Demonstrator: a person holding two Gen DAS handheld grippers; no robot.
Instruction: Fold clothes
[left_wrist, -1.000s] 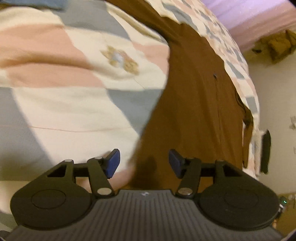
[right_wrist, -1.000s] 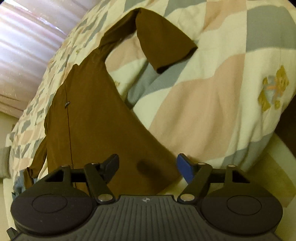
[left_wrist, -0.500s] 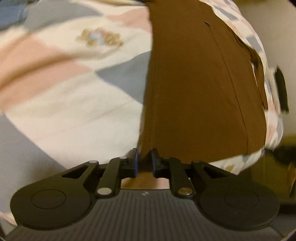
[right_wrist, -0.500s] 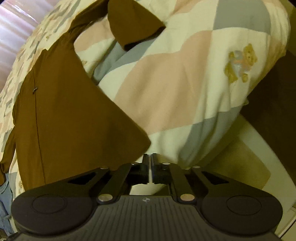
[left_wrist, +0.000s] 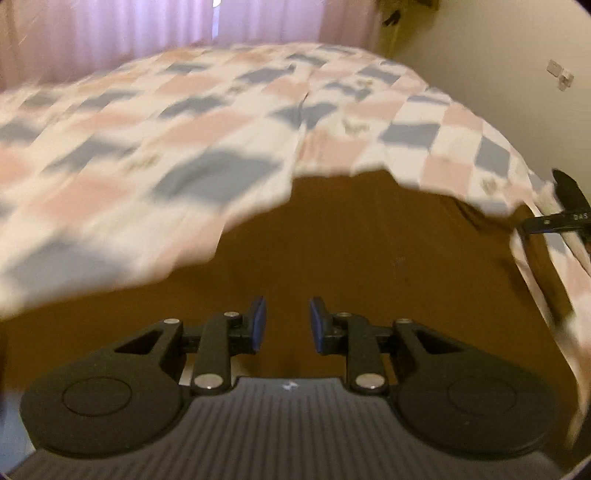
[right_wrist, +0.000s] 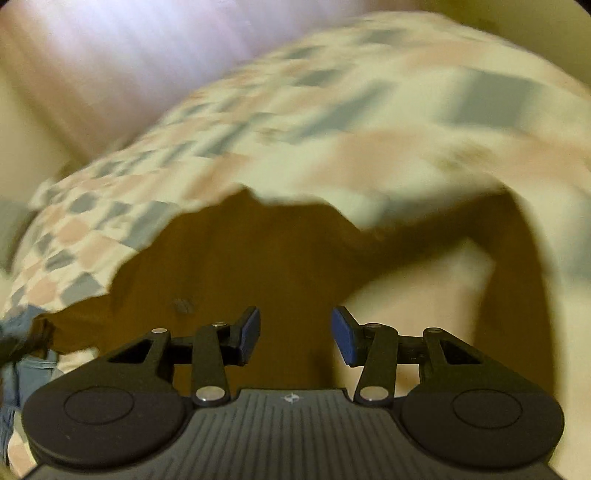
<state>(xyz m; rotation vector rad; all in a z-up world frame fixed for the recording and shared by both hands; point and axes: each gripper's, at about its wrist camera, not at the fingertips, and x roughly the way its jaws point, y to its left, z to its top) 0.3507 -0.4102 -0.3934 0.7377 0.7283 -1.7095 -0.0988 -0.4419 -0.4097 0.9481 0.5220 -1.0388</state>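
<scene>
Since the earlier frame both tools, left tool (left_wrist: 284, 325) and right tool (right_wrist: 295, 334), have opened empty above the brown shirt (left_wrist: 351, 258) on the bed (left_wrist: 147, 147), so the loosely dropped fold may bunch unevenly.

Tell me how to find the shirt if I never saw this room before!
Look for the big bed with the checked quilt of pink, grey-blue and cream squares, in front of the pink curtains. Lying on the quilt's near end is the brown shirt, right ahead of both open grippers. It is the only plain dark brown thing there, with no squares.
</scene>
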